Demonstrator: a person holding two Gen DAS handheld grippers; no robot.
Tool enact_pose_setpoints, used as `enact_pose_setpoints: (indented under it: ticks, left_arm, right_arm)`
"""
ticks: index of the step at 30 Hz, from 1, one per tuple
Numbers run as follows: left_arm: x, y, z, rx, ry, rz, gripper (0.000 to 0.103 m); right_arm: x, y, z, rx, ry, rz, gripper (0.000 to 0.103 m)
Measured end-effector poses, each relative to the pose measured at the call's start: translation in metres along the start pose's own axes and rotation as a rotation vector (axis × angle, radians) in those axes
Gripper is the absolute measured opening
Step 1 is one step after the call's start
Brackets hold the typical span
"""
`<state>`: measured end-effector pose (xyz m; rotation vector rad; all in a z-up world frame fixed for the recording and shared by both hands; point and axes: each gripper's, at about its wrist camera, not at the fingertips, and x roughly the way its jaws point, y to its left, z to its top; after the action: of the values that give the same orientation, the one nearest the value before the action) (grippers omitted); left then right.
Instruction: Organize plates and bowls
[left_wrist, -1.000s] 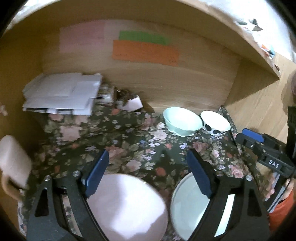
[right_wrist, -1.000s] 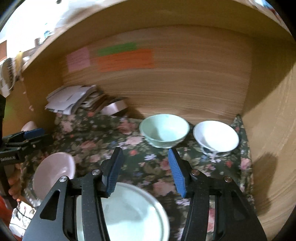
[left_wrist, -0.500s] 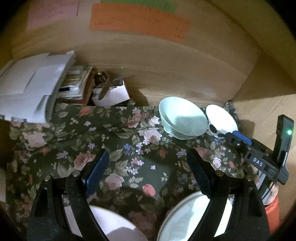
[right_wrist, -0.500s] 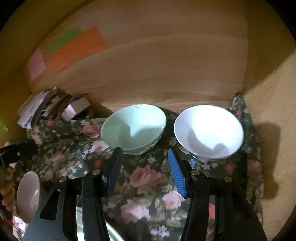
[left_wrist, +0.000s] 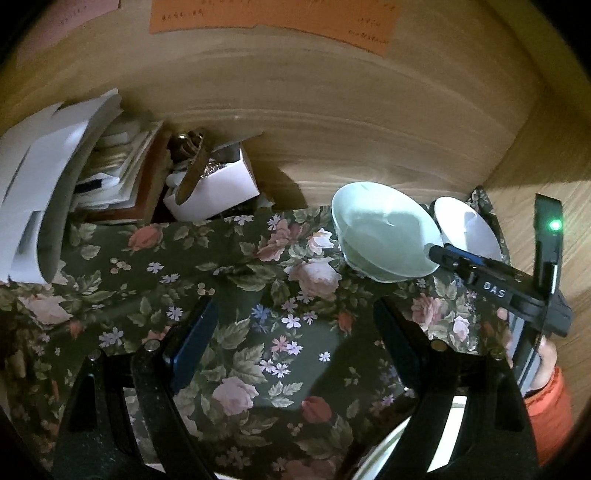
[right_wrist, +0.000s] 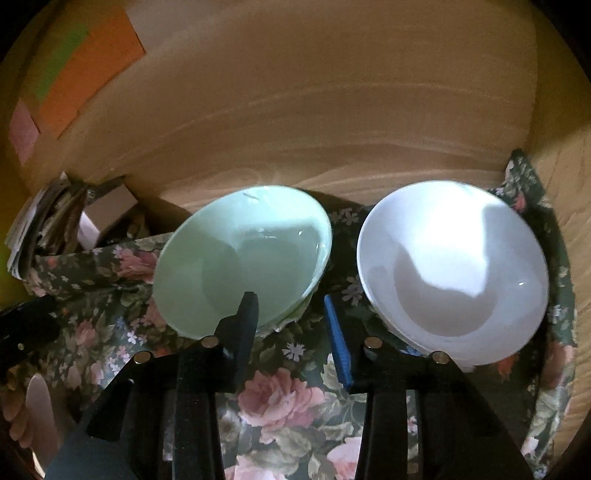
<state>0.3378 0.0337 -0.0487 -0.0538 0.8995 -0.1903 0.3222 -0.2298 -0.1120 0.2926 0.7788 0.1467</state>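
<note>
A pale green bowl (right_wrist: 240, 258) and a white bowl (right_wrist: 450, 273) stand side by side on the floral cloth (right_wrist: 277, 398) at the back right of a wooden cubby. My right gripper (right_wrist: 291, 306) is open; its left finger reaches over the green bowl's near right rim and its right finger is in the gap between the bowls. In the left wrist view my left gripper (left_wrist: 291, 328) is open and empty over the cloth; the green bowl (left_wrist: 380, 236), white bowl (left_wrist: 465, 229) and right gripper (left_wrist: 491, 284) lie ahead right. A white plate's rim (left_wrist: 384, 443) shows at bottom right.
A stack of white papers (left_wrist: 48, 195) and a small white box with a utensil (left_wrist: 210, 184) sit at the back left. The wooden back wall (left_wrist: 332, 122) and right wall (right_wrist: 569, 206) close in. A pink dish edge (right_wrist: 38, 402) shows far left.
Both grippers have moved forward into the cubby. The right gripper has closed in on the green bowl's rim. The pink dish and white plate have slid mostly out of the left wrist view.
</note>
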Motion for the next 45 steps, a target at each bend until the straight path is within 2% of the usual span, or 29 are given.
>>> enact_pose_setpoints:
  ticks: [4,9,12,18,28,35,37,45]
  left_arm:
    - [0.006,0.003,0.001,-0.005,0.013,-0.004,0.086]
    - [0.012,0.003,0.001,0.009,0.025,0.013,0.086]
    - [0.017,0.003,0.003,0.011,0.032,0.022,0.086]
    - [0.025,0.008,0.005,-0.013,0.044,0.03,0.086]
    - [0.042,0.007,0.007,-0.009,0.074,0.064,0.086]
    - [0.053,0.008,0.002,0.0,0.115,0.079,0.086]
    - [0.056,0.007,0.0,0.007,0.132,0.074,0.082]
    - [0.069,-0.004,-0.005,0.041,0.193,0.054,0.045]
  right_arm:
    - [0.011,0.003,0.002,0.004,0.017,0.007,0.033]
    - [0.022,0.007,0.005,-0.018,0.018,-0.039,0.033]
    - [0.025,0.005,0.007,-0.013,0.029,-0.031,0.03]
    - [0.026,0.012,0.006,-0.11,0.039,-0.041,0.026]
    - [0.01,0.031,-0.012,-0.205,0.104,0.083,0.023]
    - [-0.006,0.044,-0.03,-0.276,0.15,0.137,0.022]
    - [-0.008,0.05,-0.033,-0.262,0.168,0.152,0.024]
    - [-0.007,0.05,-0.035,-0.194,0.167,0.14,0.025]
